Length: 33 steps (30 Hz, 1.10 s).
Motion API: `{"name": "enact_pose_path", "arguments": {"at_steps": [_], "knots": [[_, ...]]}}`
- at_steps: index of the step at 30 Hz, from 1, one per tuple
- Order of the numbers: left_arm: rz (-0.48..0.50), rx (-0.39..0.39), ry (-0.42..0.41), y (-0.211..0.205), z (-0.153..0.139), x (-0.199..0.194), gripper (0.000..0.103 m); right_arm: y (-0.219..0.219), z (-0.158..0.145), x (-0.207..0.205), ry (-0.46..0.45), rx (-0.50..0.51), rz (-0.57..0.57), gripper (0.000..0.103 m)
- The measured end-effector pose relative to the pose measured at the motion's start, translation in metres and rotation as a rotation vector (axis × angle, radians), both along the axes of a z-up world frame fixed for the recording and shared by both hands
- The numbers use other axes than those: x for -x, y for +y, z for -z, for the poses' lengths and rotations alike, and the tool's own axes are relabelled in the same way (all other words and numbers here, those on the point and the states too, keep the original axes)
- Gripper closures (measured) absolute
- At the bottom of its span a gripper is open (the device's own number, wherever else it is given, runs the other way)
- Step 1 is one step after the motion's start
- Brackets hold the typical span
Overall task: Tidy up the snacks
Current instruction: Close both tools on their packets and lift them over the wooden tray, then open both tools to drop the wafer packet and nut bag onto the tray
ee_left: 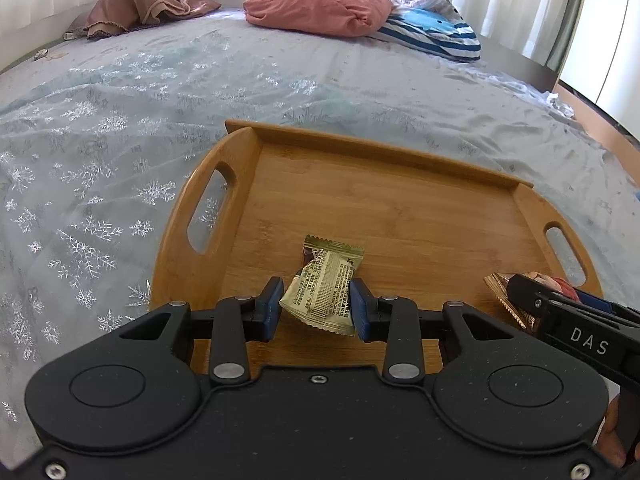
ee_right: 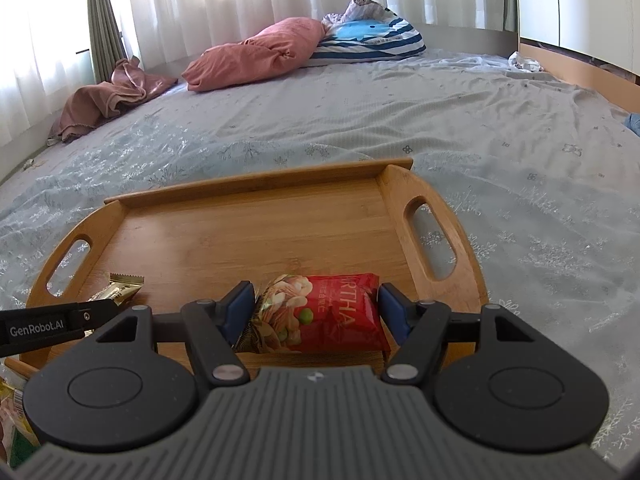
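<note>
L gripper [ee_left: 316, 308] pinched the gold snack packet [ee_left: 326, 286], R gripper [ee_right: 316, 312] clamped the red nut pack [ee_right: 320, 314]; best set both flat, apart, on the wooden tray [ee_left: 400, 208].

bed [ee_left: 360, 92] with wooden tray [ee_left: 360, 148], pillows [ee_left: 320, 8]
</note>
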State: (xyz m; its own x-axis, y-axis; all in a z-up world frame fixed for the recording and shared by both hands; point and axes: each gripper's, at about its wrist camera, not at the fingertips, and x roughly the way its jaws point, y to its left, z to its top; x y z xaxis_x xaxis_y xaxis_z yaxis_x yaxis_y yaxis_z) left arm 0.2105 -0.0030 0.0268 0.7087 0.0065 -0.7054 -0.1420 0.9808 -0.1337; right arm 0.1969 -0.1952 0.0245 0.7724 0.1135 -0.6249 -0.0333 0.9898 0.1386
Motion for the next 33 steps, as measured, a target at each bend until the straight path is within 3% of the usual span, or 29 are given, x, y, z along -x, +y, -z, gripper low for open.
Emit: {"name": "enact_pose_path", "arguments": {"at_steps": [18,21,22,23,29,33], "knots": [[0.033,-0.037,0.007,-0.007,0.001,0.0,0.068,0.0,0.005,-0.003,-0.002,0.001,-0.029,0.03],[0.047,-0.028,0.008,-0.006,0.001,0.001,0.056,0.001,0.004,-0.003,-0.002,0.001,-0.036,0.027],[0.049,-0.025,0.008,-0.006,0.0,0.002,0.046,0.001,0.004,-0.002,-0.002,-0.003,-0.041,0.027],[0.048,-0.023,0.006,-0.006,-0.001,0.003,0.038,0.0,0.003,-0.002,-0.004,-0.008,-0.045,0.019],[0.059,-0.027,-0.033,-0.001,-0.01,0.015,0.018,0.0,-0.002,0.007,-0.043,-0.012,-0.06,0.013],[0.07,-0.012,-0.051,0.006,-0.018,0.028,0.014,-0.001,-0.007,0.017,-0.062,-0.005,-0.065,0.011]]}}
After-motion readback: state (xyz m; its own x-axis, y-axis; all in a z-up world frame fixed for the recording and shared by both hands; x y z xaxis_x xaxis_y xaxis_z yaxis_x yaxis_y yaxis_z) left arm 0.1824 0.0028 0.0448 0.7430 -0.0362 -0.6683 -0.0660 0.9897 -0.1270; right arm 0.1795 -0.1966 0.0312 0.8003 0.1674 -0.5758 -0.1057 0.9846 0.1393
